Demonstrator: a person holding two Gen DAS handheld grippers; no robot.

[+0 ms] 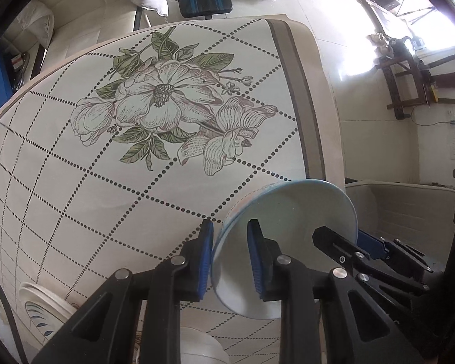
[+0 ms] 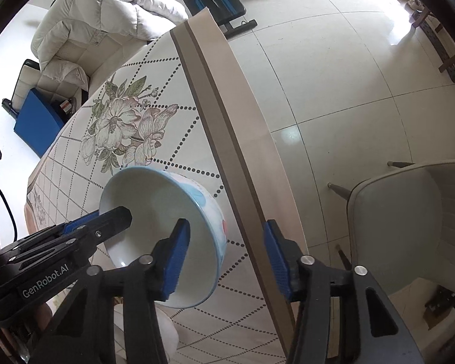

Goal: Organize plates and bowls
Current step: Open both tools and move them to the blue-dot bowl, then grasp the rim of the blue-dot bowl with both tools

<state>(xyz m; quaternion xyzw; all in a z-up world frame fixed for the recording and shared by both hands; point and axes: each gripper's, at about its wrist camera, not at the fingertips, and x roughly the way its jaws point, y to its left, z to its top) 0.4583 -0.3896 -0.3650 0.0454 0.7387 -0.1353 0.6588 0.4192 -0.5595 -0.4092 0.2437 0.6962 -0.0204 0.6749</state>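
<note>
Left gripper (image 1: 230, 259) pinches the near rim of a pale blue bowl (image 1: 291, 221) above the floral tablecloth (image 1: 106, 166). Right gripper (image 2: 226, 256) stands spread, one pad inside the bowl, not gripping.

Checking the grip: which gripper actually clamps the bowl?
The left gripper: its pads pinch the rim of the bowl. The right gripper straddles the opposite wall, its outer pad clear of it.
</note>
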